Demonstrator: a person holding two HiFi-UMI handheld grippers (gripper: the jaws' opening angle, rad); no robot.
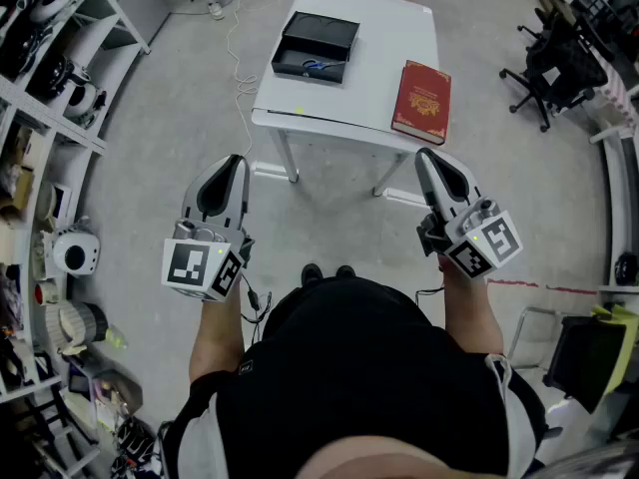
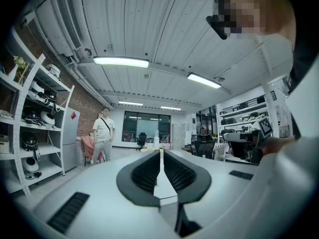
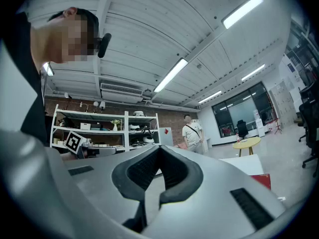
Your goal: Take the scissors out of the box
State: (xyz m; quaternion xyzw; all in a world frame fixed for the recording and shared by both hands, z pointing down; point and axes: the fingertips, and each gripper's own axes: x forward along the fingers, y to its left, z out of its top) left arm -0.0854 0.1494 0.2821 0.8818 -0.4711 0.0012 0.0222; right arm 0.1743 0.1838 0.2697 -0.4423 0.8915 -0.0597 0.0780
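Our left gripper (image 1: 234, 164) and right gripper (image 1: 425, 158) have jaws together, empty; we have not yet reached the box (image 1: 321, 30), so next we step toward its scissors (image 1: 319, 66).

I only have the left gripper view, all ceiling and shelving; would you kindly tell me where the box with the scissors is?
Observer: The head view shows the black box on the left part of the white table.
Operator: Are the scissors inside?
Observer: Yes, blue-handled scissors lie in the open box.
Operator: And the right gripper?
Observer: The right gripper is shut and empty, held short of the table.
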